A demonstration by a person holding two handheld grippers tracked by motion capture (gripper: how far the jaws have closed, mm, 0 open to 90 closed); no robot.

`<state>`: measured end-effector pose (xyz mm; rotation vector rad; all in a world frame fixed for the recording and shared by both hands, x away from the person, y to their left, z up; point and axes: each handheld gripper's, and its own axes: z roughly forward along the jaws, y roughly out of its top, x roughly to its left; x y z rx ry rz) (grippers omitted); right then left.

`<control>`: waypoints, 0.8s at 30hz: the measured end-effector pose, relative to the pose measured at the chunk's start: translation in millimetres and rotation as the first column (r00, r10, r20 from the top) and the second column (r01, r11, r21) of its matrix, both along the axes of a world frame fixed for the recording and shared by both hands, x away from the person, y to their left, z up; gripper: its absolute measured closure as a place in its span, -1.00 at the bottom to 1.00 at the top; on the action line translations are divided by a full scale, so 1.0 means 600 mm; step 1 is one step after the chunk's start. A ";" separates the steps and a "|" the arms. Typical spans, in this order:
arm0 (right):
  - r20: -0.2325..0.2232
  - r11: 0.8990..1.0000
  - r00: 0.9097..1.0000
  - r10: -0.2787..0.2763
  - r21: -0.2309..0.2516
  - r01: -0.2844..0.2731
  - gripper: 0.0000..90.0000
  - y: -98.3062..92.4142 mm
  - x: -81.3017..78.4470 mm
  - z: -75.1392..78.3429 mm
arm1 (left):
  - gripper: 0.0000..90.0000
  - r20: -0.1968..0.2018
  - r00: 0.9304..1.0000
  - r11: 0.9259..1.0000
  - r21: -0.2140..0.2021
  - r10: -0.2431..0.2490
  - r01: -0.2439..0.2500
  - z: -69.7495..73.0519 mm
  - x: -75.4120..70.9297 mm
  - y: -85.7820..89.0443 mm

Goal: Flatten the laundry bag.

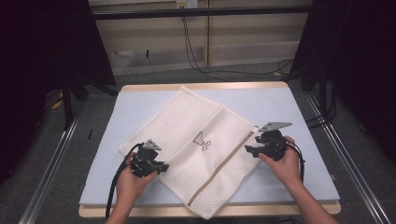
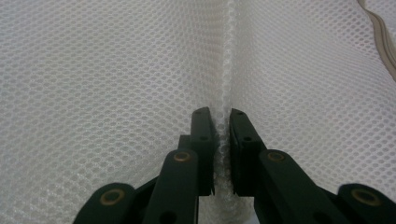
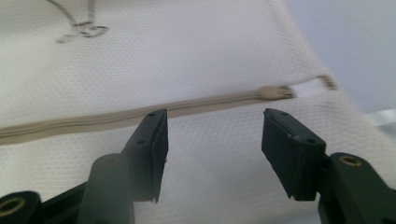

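A white mesh laundry bag lies flat and slantwise on the blue table top, with a small dark logo in its middle and a beige zipper along its right side. At the bag's left edge my left gripper is shut on a raised fold of mesh, which is pinched between its jaws. My right gripper hovers at the bag's right corner. Its jaws stand open with nothing pressed between them, just short of the zipper pull.
The bag's lower corner hangs a little over the table's front wooden edge. Bare blue surface runs along the far side and right side. Metal rails flank the table, and black cables lie on the floor behind.
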<state>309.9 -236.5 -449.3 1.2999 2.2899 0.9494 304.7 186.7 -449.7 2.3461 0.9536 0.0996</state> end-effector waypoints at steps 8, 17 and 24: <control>-0.001 0.995 0.996 -0.088 -0.052 0.088 -0.18 -0.047 0.067 -0.021 | 0.82 -0.004 0.999 0.999 -0.008 0.038 -0.038 -0.001 0.009 0.026; -0.116 0.999 0.992 -0.049 0.011 0.050 0.72 -0.059 0.064 -0.039 | 0.81 0.017 0.995 0.995 -0.010 0.100 -0.100 -0.008 0.032 0.034; -0.091 0.999 0.996 -0.023 0.028 0.025 0.72 -0.058 0.025 -0.034 | 0.80 0.016 0.988 0.987 -0.043 0.153 -0.152 -0.016 0.062 0.043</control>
